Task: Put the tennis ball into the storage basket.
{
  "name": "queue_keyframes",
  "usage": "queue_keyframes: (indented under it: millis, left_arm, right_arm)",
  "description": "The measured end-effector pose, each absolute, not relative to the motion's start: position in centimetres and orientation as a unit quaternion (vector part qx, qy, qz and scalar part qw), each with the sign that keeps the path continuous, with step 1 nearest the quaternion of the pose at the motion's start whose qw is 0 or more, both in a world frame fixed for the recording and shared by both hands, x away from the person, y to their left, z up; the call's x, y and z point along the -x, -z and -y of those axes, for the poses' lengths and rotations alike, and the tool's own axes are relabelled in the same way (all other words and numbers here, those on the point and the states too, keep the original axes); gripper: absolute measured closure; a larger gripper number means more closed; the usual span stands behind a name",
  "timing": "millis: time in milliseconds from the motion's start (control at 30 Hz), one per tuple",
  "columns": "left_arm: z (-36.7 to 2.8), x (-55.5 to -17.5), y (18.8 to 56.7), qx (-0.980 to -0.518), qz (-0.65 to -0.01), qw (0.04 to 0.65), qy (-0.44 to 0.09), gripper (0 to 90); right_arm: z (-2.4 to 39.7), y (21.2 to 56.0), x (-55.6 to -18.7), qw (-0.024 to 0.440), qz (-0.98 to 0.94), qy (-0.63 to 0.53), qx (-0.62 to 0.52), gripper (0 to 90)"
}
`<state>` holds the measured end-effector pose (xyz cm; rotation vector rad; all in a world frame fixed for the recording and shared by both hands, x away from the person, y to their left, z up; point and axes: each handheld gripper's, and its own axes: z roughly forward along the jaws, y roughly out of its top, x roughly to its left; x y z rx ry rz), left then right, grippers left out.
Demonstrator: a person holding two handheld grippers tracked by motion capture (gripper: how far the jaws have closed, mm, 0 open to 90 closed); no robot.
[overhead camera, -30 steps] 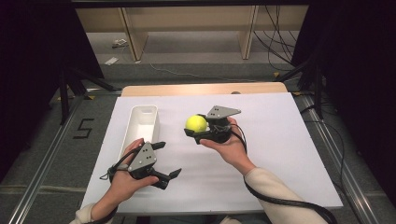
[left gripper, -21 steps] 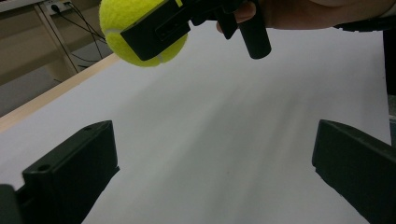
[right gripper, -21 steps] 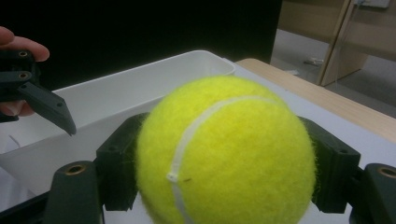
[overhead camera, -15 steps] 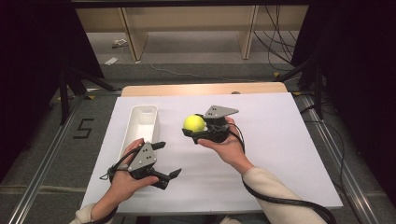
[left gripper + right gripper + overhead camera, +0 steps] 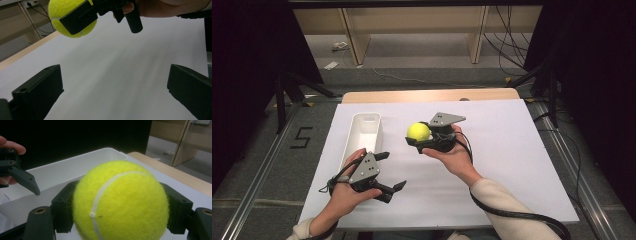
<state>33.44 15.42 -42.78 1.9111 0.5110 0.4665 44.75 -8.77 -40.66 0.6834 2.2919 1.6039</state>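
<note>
High view: right claw (image 5: pixel 419 140) clenched on a yellow tennis ball (image 5: pixel 418 131), held above the white tabletop (image 5: pixel 512 150), just right of a white tray (image 5: pixel 364 132). Left claw (image 5: pixel 387 171) released, jaws wide apart, nothing between them, low near the tabletop's front edge. Right gripper view: tennis ball (image 5: pixel 120 202) pinched on both sides.

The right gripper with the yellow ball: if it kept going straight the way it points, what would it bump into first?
Probably the white bin. The right gripper, shut on the tennis ball, points left across the table toward the bin's long wall, with bare white tabletop between. Depth is uncertain; held high, it might pass over the rim.
</note>
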Motion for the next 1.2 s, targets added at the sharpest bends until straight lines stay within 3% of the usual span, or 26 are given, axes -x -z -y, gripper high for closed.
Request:
queue_keyframes:
  millis: [1200]
  left_arm:
    - [-15.4, -33.4, 42.8, -0.801, -0.213, 0.525, -0.196, 0.0]
  right_arm:
    - [7.6, 40.6, -45.2, 0.127, -0.79, -0.553, -0.234, 26.6]
